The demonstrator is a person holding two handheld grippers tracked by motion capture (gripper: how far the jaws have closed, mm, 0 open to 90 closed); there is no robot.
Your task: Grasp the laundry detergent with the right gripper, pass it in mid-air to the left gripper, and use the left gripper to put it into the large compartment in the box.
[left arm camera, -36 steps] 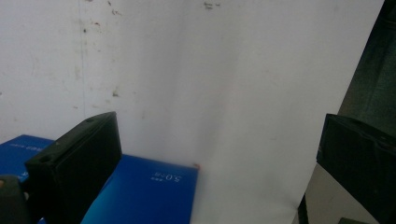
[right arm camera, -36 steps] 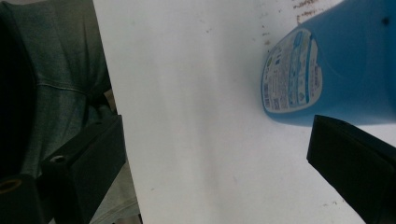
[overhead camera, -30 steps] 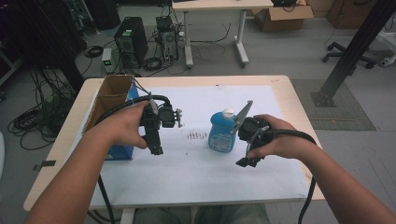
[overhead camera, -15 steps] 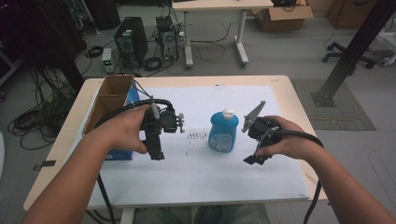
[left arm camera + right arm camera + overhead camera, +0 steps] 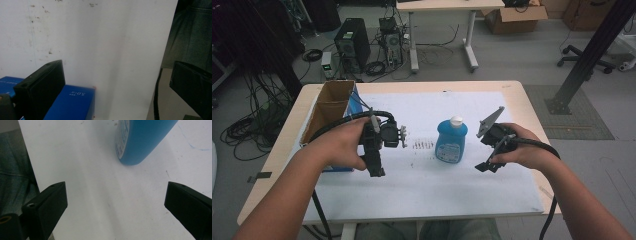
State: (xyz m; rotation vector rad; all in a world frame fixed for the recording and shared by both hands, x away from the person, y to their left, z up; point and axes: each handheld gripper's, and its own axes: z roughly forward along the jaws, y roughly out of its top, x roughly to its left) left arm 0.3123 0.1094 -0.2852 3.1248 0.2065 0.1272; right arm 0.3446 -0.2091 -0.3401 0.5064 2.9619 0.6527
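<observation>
Blue bottle (image 5: pixel 451 141) upright mid-desk (image 5: pixel 522 100), ungrasped. Right tongs (image 5: pixel 486 166) just beside it, jaws wide, empty. Left tongs (image 5: pixel 377 171) wide, near blue box (image 5: pixel 72 103). Grasp not yet done.

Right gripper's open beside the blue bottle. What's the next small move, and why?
Probably ease the right gripper toward the blue bottle until its jaws straddle the body, then close. The jaws stand wide apart with nothing between them, and the bottle stands upright on the white sheet, just apart from the gripper, nearest of anything to it. The left gripper sits farther off, by the blue box.
</observation>
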